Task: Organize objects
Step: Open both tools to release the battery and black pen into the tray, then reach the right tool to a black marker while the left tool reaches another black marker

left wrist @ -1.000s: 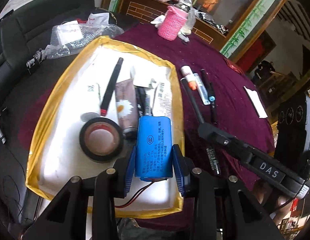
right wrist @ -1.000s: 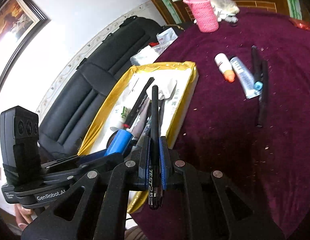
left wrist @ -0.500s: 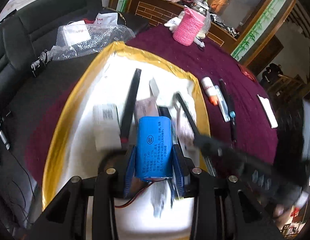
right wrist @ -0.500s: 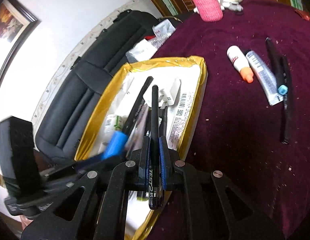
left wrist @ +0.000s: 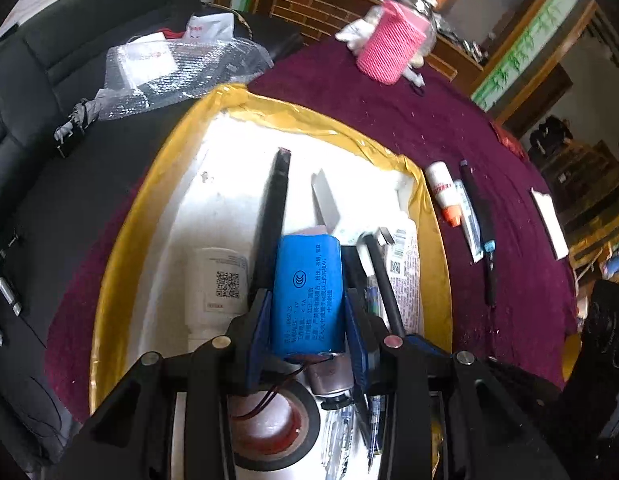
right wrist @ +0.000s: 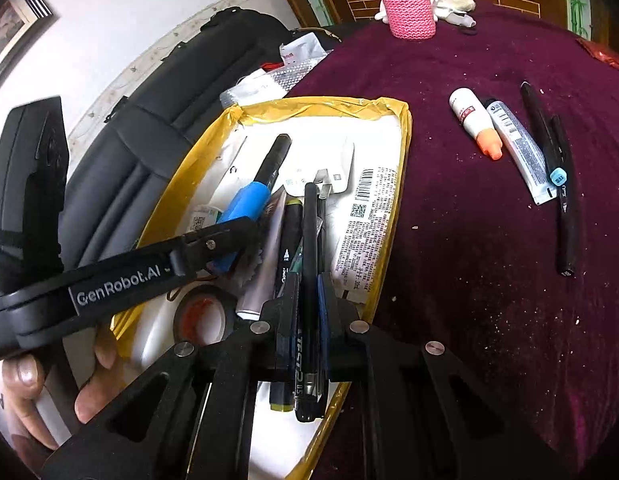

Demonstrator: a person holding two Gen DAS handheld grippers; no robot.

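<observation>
Two grippers hang over the white tray with the yellow taped rim [right wrist: 405,128], each loaded. On the left side, the left gripper [left wrist: 307,322] pinches a blue cylindrical battery pack with red and black wires [left wrist: 308,294] between its blue pads; beneath those fingers lie a black roll of tape [left wrist: 269,436], a white labelled bottle [left wrist: 217,284] and a long black marker [left wrist: 275,200]. Further right, the right gripper [right wrist: 308,308] has its fingers pressed nearly together on a slim black pen [right wrist: 309,280], which points forward over the tray's packets and markers.

By my reading, most of the sorting is done: the tray already holds many items, and these two look ready to be set down. Still left, well off to the right of the right gripper's fingers on the maroon tablecloth [right wrist: 489,280], are a white bottle with an orange cap [right wrist: 475,122], a white tube [right wrist: 519,152] and two black pens [right wrist: 549,152].
</observation>
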